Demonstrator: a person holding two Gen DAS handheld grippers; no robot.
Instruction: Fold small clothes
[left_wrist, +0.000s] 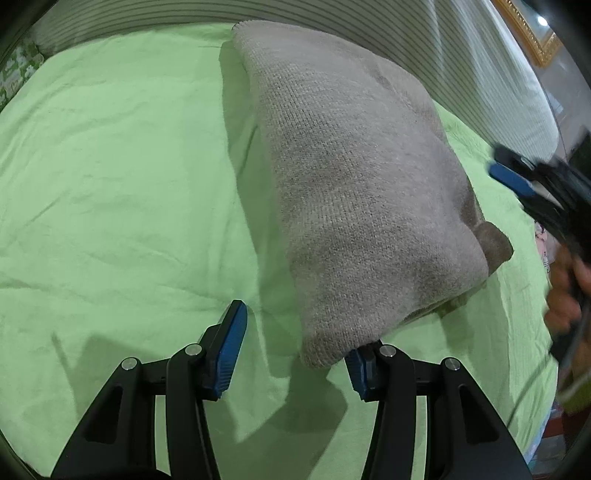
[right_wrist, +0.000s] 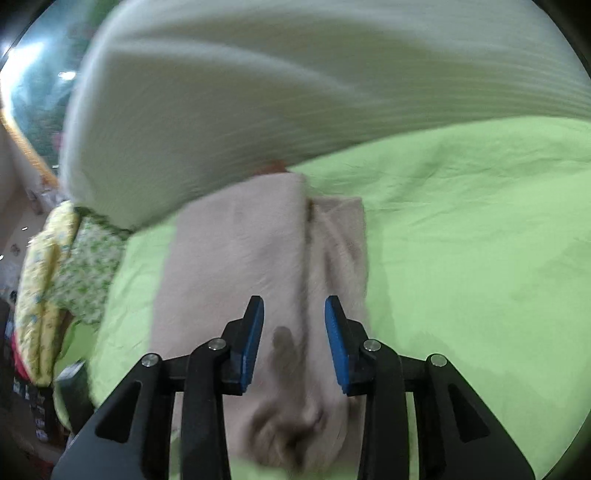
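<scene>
A folded beige knit garment (left_wrist: 351, 177) lies on the green bedsheet (left_wrist: 110, 166), running from the near centre to the far edge. My left gripper (left_wrist: 295, 343) is open, its jaws wide apart; the garment's near corner overlaps its right finger (left_wrist: 364, 373). In the right wrist view the same garment (right_wrist: 240, 258) shows as a folded strip with a dark patch (right_wrist: 282, 338). My right gripper (right_wrist: 294, 321) is open just above the garment's near end, holding nothing. It also shows blurred at the right of the left wrist view (left_wrist: 524, 177).
A striped white pillow or cushion (right_wrist: 258, 92) lies along the far edge of the bed. A floral yellow-green cloth (right_wrist: 62, 266) hangs at the bed's left side. A gold picture frame (left_wrist: 532, 33) is on the wall. The sheet (right_wrist: 480, 258) spreads to the right.
</scene>
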